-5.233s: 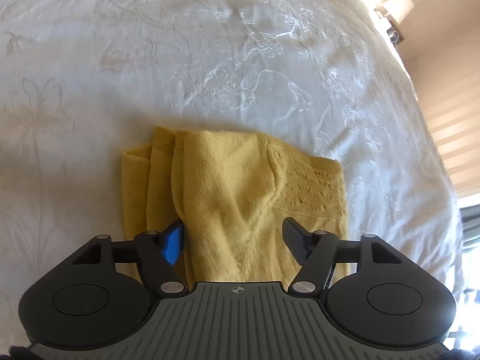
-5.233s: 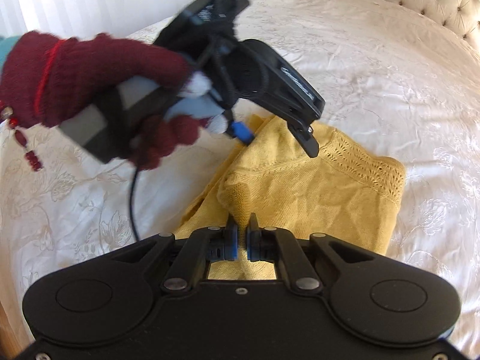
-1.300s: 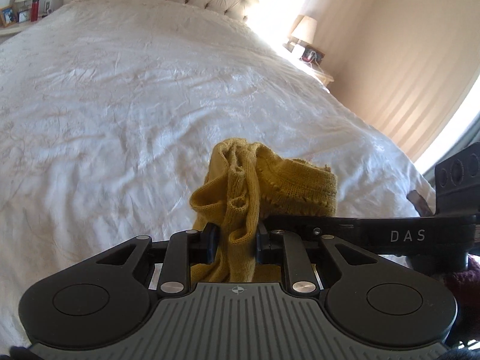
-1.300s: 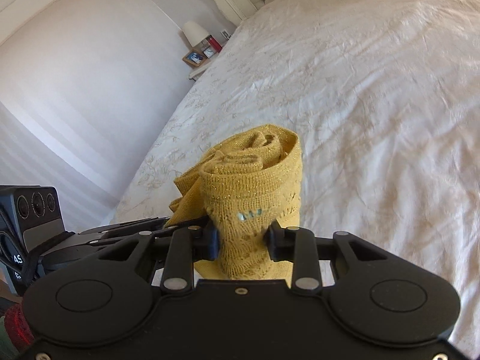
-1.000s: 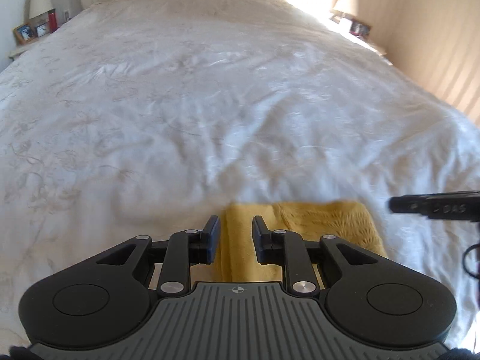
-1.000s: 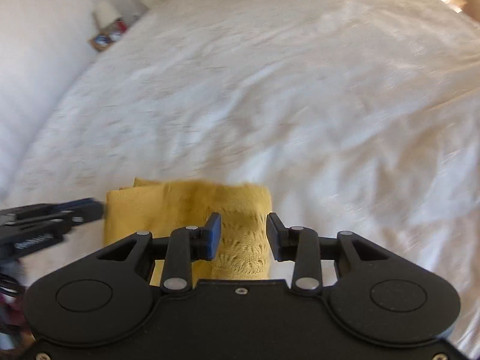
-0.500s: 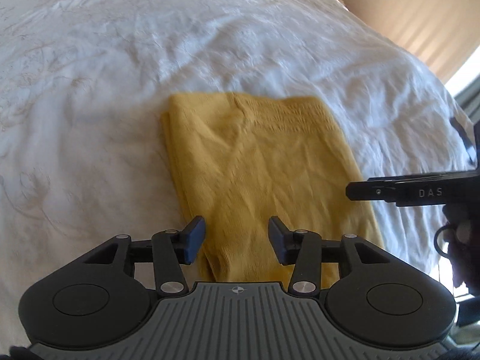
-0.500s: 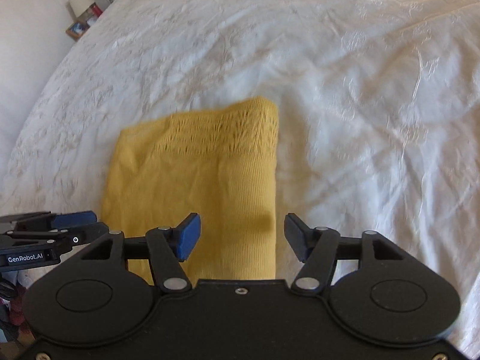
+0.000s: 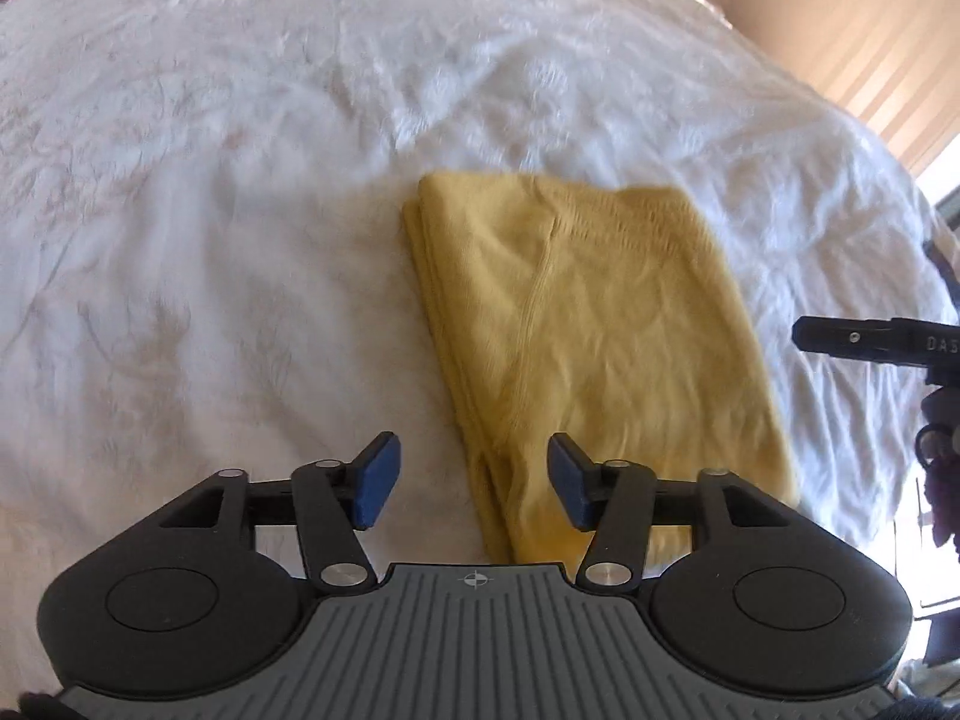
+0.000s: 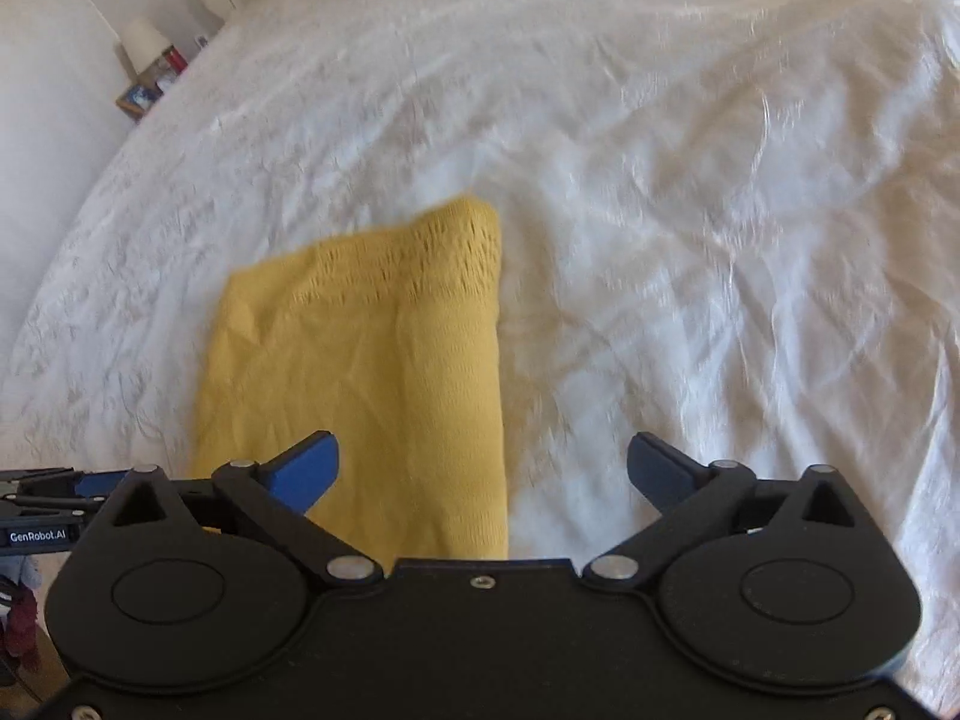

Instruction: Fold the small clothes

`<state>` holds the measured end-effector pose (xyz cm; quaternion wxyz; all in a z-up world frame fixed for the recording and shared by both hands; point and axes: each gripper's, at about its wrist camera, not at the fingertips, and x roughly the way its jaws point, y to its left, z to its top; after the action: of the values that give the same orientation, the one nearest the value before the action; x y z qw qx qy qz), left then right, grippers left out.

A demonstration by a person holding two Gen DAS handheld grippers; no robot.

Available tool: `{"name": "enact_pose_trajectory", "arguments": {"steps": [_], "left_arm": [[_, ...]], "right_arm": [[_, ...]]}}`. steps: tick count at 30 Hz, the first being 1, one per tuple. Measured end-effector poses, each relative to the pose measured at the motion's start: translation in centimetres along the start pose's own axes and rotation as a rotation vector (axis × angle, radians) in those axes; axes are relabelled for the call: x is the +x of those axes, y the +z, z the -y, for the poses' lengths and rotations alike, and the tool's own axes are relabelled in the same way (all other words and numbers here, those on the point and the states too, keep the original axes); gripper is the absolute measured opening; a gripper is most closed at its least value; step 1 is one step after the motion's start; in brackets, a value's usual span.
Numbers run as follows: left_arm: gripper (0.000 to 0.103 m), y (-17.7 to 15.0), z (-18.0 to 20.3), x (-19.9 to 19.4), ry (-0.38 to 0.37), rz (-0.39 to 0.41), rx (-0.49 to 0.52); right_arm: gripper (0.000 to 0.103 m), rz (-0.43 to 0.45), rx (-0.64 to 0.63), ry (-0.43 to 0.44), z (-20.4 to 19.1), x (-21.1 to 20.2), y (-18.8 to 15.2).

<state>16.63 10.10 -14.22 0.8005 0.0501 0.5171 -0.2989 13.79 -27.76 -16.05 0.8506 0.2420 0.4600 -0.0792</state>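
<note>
- Yellow knit garment (image 9: pixel 594 324), folded into a rough rectangle, lies flat on the white embroidered bedspread (image 9: pixel 240 180); nothing here is a container, and the bedspread carries only this piece.
- In the left wrist view the garment runs from 12 o'clock down to 5 o'clock of the left gripper (image 9: pixel 474 483), with layered fold edges on its left side and an openwork band at the far end.
- The left gripper's jaws are opening, moderately wide; the garment's near left edge lies below the gap, and the blue pads (image 9: pixel 377 480) do not press on it.
- In the right wrist view the garment (image 10: pixel 360 372) sits at 11 o'clock of the right gripper (image 10: pixel 483 474), its straight right edge running down into the gap.
- The right gripper's jaws are opening and stand very wide, with no grip on the cloth; the left pad (image 10: pixel 303 471) hangs over the knit, the right one over bare bedspread.
- Nothing lies on the garment or blocks it.
- Left view only: the right gripper's black finger (image 9: pixel 864 339) at 3 o'clock, off the garment's right edge, and a striped beige wall (image 9: pixel 840 18) at 1 o'clock.
- Right view only: the left gripper's fingers (image 10: pixel 54 483) at 9 o'clock, a nightstand with a white lamp (image 10: pixel 144 39) at 10 o'clock, and a bit of dark red knit (image 10: pixel 21 624) at 8 o'clock.
</note>
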Motion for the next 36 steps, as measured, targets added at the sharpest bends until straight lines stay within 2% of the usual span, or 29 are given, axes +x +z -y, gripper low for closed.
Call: {"name": "enact_pose_trajectory", "arguments": {"steps": [2,3,7,9,10,12,14,29,36], "left_arm": [[0.077,1.5,0.4,0.9,-0.007,0.045,-0.006],[0.077,2.3,0.6,1.8,-0.004,0.046,-0.009],[0.082,4.7,1.2,6.0,0.008,0.004,-0.036],[0.092,5.0,0.9,7.4,0.052,-0.018,-0.044],[0.094,4.9,0.6,8.2,0.085,-0.039,-0.044],[0.103,4.8,-0.3,9.5,0.108,-0.087,-0.070],[0.103,4.5,-1.5,10.2,0.080,-0.108,-0.116],[0.103,5.1,-1.6,11.3,0.096,-0.150,-0.112],[0.103,5.7,-1.6,11.9,0.115,-0.170,-0.147]], "right_arm": [[0.102,0.008,-0.010,-0.025,-0.8,1.5,1.4],[0.102,0.007,-0.019,-0.038,-1.0,2.4,2.1],[0.102,-0.044,-0.086,-0.097,-2.0,6.5,4.1],[0.102,-0.107,-0.091,-0.143,-1.6,8.6,4.6],[0.102,-0.136,-0.084,-0.165,-1.3,9.5,4.7],[0.103,-0.181,-0.045,-0.164,-0.3,11.0,4.7],[0.103,-0.193,-0.025,-0.157,0.1,11.7,4.6],[0.103,-0.191,0.026,-0.084,1.3,11.8,4.7],[0.103,-0.131,0.027,-0.075,1.3,11.4,4.0]]}}
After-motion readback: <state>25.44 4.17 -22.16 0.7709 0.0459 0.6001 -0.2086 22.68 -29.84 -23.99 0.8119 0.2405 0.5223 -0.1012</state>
